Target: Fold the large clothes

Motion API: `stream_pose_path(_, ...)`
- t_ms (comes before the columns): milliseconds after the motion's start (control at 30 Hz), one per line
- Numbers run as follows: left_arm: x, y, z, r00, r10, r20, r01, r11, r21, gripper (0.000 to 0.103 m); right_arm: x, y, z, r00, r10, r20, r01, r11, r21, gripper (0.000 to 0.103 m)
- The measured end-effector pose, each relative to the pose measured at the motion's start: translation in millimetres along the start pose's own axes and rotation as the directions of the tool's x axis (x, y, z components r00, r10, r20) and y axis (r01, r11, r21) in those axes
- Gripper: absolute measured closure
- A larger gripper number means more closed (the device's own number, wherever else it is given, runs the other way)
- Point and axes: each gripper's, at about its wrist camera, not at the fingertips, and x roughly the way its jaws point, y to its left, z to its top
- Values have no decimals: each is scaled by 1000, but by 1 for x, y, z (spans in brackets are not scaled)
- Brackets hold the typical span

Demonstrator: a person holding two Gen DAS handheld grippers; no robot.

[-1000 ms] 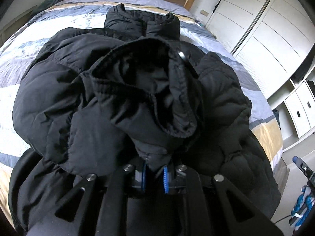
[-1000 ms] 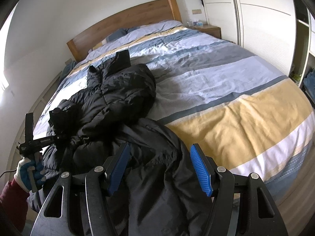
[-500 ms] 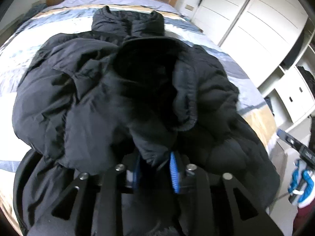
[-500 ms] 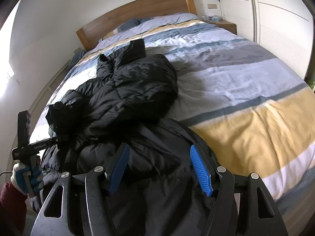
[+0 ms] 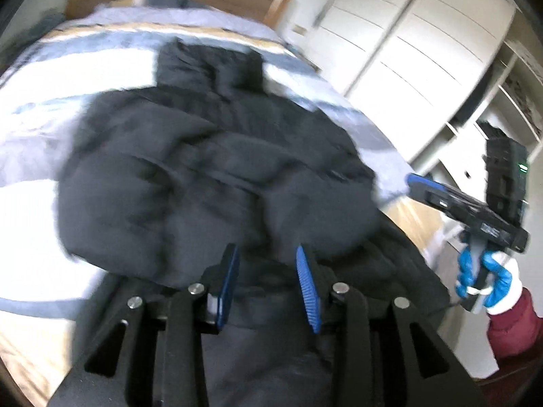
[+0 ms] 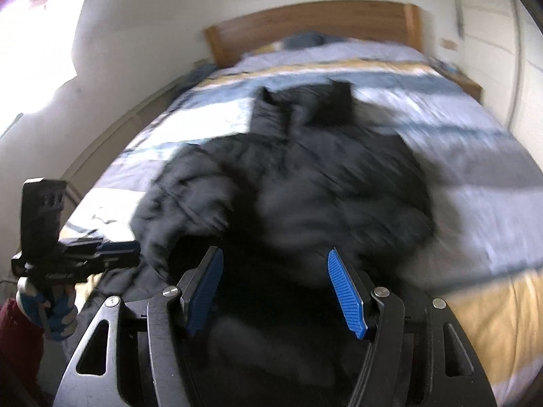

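Note:
A large black puffer jacket (image 5: 210,176) lies on the striped bed, collar toward the headboard; it also shows in the right wrist view (image 6: 305,186). My left gripper (image 5: 266,264) is open and empty, hovering over the jacket's near hem. My right gripper (image 6: 275,271) is open wide and empty, also over the near hem. Each gripper shows in the other's view: the right one (image 5: 468,210) at the right, the left one (image 6: 78,261) at the left. Both views are motion-blurred.
The striped bedspread (image 6: 475,176) covers the bed, with a wooden headboard (image 6: 312,23) at the far end. White wardrobe doors (image 5: 407,51) and open shelves stand to the right of the bed. A white wall (image 6: 101,51) runs along the left.
My left gripper has opened and let go of the jacket's sleeve cuff, which now lies flat on the jacket. The right gripper has swung left toward the jacket's middle, still open.

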Motion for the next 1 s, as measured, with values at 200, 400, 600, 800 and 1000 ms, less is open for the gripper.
stream_pose_path(200,-2,67,31,991,132,34,-128,986,-102,70,44,69,33,991,128,-29,-131,982,-138,39)
stream_pose_path(400,35,89,33,989,148,-21,-149,979,-136,70,102,85,17,983,105,-149,-131,975,-182,39)
stream_pose_path(600,71,71,15,981,169,-94,-177,981,-82,69,126,52,-6,974,59,-219,-94,984,-152,40)
stream_pose_path(800,41,58,31,971,217,-101,-219,976,-11,68,95,37,-4,970,119,-213,-145,983,-113,40)
stream_pose_path(1000,0,67,93,963,265,-41,-266,964,-19,50,56,-5,37,988,77,-132,-92,989,-116,39)
